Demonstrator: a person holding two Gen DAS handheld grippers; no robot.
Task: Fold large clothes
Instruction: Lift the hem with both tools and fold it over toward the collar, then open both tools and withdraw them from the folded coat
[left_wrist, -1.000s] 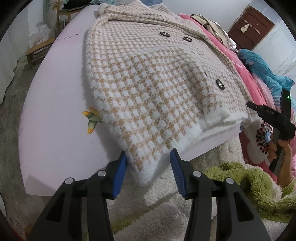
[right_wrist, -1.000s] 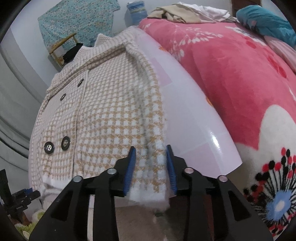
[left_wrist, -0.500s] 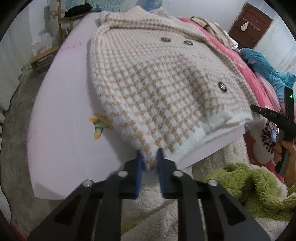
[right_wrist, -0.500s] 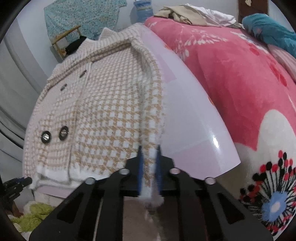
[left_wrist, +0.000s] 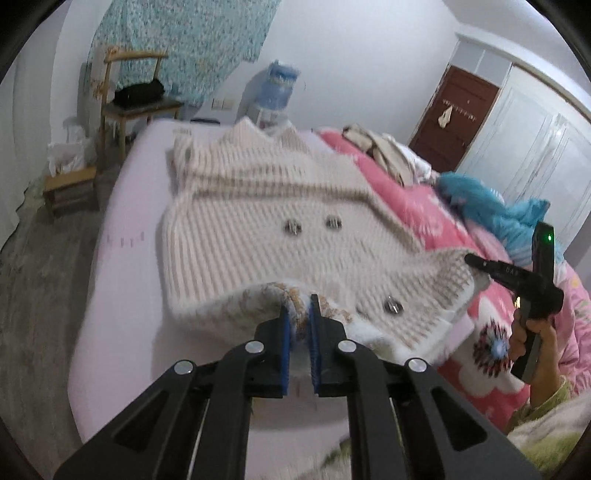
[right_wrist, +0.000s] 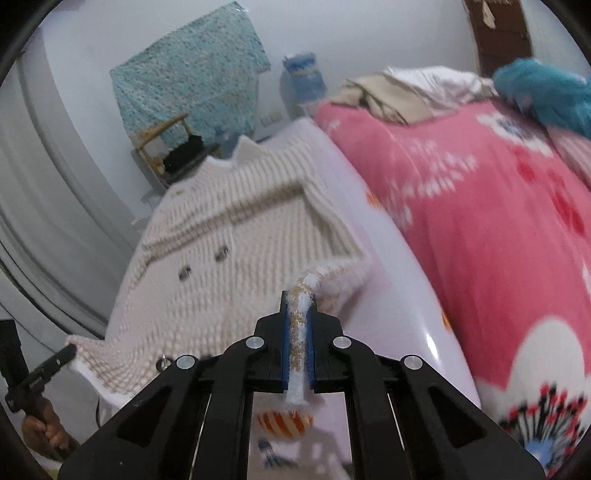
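Beige-and-white checked knit, the coat (left_wrist: 266, 229) lay spread on a pale lilac board (left_wrist: 122, 295) in the middle of both wrist views, collar toward the far wall and hem toward the cameras. The left gripper (left_wrist: 298, 325) angled downward from the bottom centre of its frame, its jaws clamped on the near hem corner, which stood raised off the board. The right gripper (right_wrist: 297, 332) pointed down likewise, its jaws pinched on the opposite hem corner, a fuzzy white strip of which ran back between the blue pads (right_wrist: 285, 343). At the right edge of the left view, a hand (left_wrist: 532, 332) gripped the other tool's handle, the wrist cut off by the frame. Motion blur smeared the check pattern and the buttons (left_wrist: 291, 226). A pink flowered blanket (right_wrist: 498, 236) filled the right side, its far end hidden under heaped clothes (right_wrist: 388, 92).
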